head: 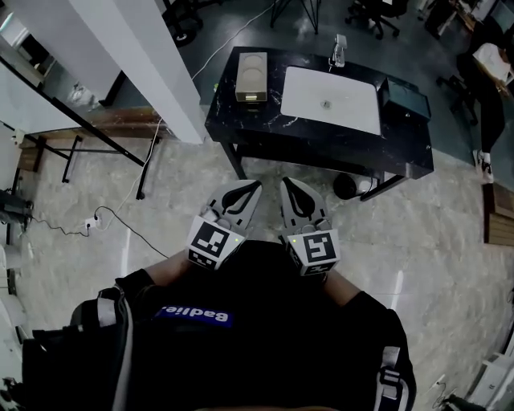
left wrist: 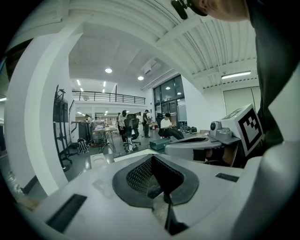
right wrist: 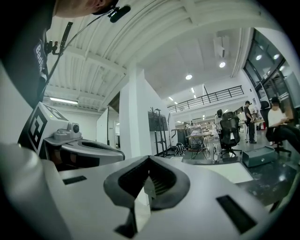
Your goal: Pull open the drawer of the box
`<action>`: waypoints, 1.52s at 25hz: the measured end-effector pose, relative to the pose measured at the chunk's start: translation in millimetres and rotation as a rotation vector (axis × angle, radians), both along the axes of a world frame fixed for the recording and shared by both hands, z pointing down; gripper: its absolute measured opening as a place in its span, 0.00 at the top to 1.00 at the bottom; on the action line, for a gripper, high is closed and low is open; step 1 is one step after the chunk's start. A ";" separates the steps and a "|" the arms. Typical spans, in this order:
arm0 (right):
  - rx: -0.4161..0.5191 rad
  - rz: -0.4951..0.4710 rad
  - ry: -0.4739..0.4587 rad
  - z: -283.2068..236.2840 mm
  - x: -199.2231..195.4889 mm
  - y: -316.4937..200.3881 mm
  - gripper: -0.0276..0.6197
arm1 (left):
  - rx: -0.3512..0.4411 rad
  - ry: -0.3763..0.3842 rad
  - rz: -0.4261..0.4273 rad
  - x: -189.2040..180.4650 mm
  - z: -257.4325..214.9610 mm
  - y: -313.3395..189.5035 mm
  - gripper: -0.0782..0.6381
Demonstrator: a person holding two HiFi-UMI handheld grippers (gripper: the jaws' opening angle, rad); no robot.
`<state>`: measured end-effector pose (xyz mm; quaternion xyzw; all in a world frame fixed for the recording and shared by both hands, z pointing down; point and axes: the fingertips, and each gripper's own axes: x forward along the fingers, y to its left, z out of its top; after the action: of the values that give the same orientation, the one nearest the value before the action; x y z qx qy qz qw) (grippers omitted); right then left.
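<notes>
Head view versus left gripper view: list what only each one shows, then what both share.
Only the head view: the left gripper's marker cube and a power strip. Only the left gripper view: its tongs close up, shut on nothing, plus ceiling lights and a balcony railing. Both: the right gripper and the white pillar.

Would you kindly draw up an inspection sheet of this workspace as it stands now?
Surface: black marble table, ahead of the person.
Job's things: beige box at the table's left end; drawer state cannot be told.
Clutter: white mat, bottle, dark case.
Grippers: left gripper and right gripper shut, empty, short of the table.
Cables: power strip with leads on the floor, left.
Surroundings: white pillar, office chairs.
</notes>
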<state>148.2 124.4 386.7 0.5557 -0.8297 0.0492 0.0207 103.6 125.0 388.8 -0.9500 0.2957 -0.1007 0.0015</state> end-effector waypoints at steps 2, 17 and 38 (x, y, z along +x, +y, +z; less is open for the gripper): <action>-0.006 -0.011 -0.007 3.1 0.6 -3.4 0.96 | -0.012 -0.008 -0.010 0.3 2.9 -3.7 0.89; -0.050 0.056 0.096 7.6 2.7 -94.6 0.96 | -0.131 0.086 0.025 -1.3 25.5 -118.1 0.89; -0.171 0.134 0.192 27.6 -54.1 -289.5 0.96 | -0.438 0.200 0.086 -56.6 83.7 -323.1 0.89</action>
<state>94.1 -165.1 414.3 0.6082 -0.7778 0.0676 0.1438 46.9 -198.1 472.4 -0.9447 0.2246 -0.0677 -0.2294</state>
